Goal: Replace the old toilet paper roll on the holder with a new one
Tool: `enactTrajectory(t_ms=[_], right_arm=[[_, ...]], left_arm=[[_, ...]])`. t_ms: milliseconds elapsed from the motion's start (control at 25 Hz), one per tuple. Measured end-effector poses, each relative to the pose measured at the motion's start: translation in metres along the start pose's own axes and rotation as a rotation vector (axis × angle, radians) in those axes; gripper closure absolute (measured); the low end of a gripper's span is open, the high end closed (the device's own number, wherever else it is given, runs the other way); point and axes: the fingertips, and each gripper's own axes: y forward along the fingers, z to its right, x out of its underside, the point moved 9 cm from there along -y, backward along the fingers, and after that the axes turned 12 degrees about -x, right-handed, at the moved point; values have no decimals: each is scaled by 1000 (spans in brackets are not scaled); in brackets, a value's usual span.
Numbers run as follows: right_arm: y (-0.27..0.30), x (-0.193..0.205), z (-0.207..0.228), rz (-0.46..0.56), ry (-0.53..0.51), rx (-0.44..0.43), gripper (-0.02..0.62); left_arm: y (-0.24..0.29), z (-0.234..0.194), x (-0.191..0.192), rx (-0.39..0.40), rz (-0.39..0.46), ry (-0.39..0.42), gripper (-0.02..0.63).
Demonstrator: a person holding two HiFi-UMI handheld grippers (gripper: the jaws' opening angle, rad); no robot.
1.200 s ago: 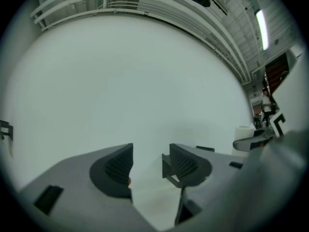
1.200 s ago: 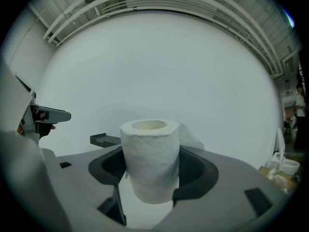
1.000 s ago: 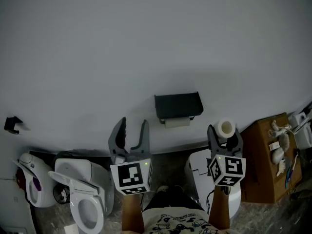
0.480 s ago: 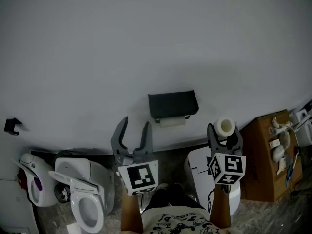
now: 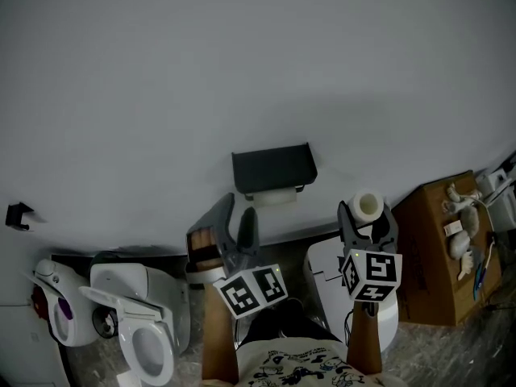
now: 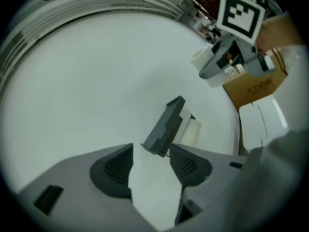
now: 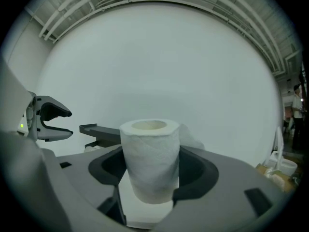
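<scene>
A black toilet paper holder (image 5: 272,168) is fixed to the grey wall, with the thin old roll (image 5: 274,197) under its lid. My left gripper (image 5: 239,209) is open and empty, tilted, its fingertips just below and left of the holder. From the left gripper view the holder (image 6: 166,124) and old roll (image 6: 191,132) lie beyond the open jaws of the left gripper (image 6: 152,168). To the right, below the holder's level, my right gripper (image 5: 367,214) is shut on the new roll (image 5: 367,206). That new roll (image 7: 149,158) stands upright between the jaws of the right gripper (image 7: 150,178).
A toilet (image 5: 133,329) with its lid up stands at lower left, a white unit (image 5: 52,305) beside it. A white bin (image 5: 326,280) sits under the right gripper and a cardboard box (image 5: 439,248) at right. A small black hook (image 5: 16,214) is on the wall.
My left gripper has moved right and up toward the holder and has rolled over to a tilt. The right gripper has held nearly still with the new roll.
</scene>
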Motion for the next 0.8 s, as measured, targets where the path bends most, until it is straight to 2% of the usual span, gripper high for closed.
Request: enactTrajectory(t_ms=[80,240,480,800], right_arm=[[-1,1,3,-3,2,5,291],[-2,4,8,-6,5,17,291],[-4,8,14,-18,14,36,291],[-9,14,25,-36,21,75,291]], left_arm=[[2,8,-2,5,-4,74,387],[5,21,-4,33,-3,133,387],[12,44,-9,92,21,263,387],[28,80,-13,157,51,366,387]])
